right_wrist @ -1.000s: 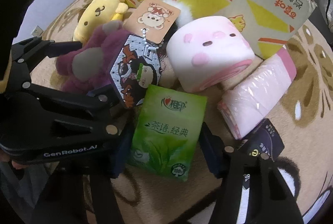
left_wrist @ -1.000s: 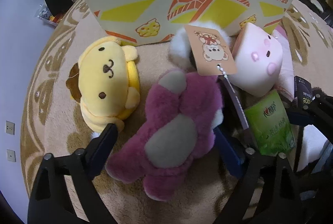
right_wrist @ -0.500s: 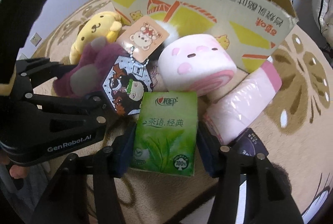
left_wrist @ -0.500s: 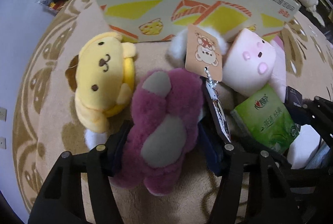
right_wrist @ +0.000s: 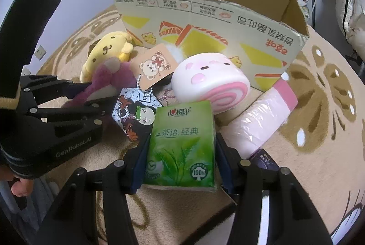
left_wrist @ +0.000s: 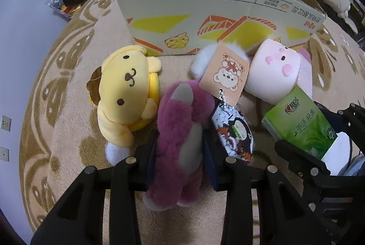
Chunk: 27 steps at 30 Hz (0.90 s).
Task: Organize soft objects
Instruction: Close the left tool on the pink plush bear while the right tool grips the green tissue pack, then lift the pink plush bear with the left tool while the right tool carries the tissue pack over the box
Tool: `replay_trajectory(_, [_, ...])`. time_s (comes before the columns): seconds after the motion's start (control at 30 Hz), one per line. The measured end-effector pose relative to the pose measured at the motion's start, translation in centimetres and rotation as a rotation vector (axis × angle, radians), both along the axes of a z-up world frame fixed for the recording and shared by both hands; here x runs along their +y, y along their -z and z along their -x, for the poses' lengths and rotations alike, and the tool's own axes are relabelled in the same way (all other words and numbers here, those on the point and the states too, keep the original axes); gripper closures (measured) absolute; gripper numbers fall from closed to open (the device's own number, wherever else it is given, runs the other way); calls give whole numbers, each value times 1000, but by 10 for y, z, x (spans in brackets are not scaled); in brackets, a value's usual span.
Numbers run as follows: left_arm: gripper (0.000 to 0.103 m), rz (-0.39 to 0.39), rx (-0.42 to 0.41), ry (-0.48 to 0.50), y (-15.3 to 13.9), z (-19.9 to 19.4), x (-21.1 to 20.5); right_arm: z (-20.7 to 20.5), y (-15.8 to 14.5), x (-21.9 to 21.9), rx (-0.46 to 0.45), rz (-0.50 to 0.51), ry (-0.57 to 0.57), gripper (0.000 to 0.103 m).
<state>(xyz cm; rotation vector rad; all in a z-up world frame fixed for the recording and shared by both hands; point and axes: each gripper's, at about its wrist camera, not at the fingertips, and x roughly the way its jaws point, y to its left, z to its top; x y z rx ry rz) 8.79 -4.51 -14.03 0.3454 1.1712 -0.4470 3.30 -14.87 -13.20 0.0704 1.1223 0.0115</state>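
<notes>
A purple plush bear (left_wrist: pixel 180 122) lies on the rug between the pads of my left gripper (left_wrist: pixel 180 142). Its jaws are closing and the pads press into the fur on both sides. My right gripper (right_wrist: pixel 180 153) is shut on a green tissue pack (right_wrist: pixel 182 131) and holds it a little above the rug. The tissue pack (left_wrist: pixel 301 122) also shows at the right of the left wrist view. A yellow dog plush (left_wrist: pixel 125 90) lies left of the bear. A pink swirl-roll plush (right_wrist: pixel 209 76) lies just behind the pack.
An open cardboard box (right_wrist: pixel 205 21) stands behind the toys on the patterned rug (left_wrist: pixel 68 85). A paper tag (left_wrist: pixel 225 74) and a cartoon keychain (left_wrist: pixel 235 133) lie by the bear. A pink roll in plastic wrap (right_wrist: pixel 267 117) lies to the right.
My left jaws have closed in from wide apart onto the purple bear. The right gripper has risen a little with the tissue pack, and more of the box's inside shows.
</notes>
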Motion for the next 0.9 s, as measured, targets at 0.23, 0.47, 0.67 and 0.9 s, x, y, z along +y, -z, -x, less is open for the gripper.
replay_trajectory(0.23, [66,26,18,-15,6,-5,7,16,-9,-11,-21,-18,30,46])
replay_trajectory(0.47, [58,71,65,-44,15,-13,14,17,-10,-13,-20,-27,38,46])
replay_trajectory(0.67, [48,118,87,-81,21,-19,22,17,-11,-15,-20,-37,40,46])
replay_trajectory(0.9, [66,136,77,-57,17,-13,14,15,-14,-18,-31,-50,44,46])
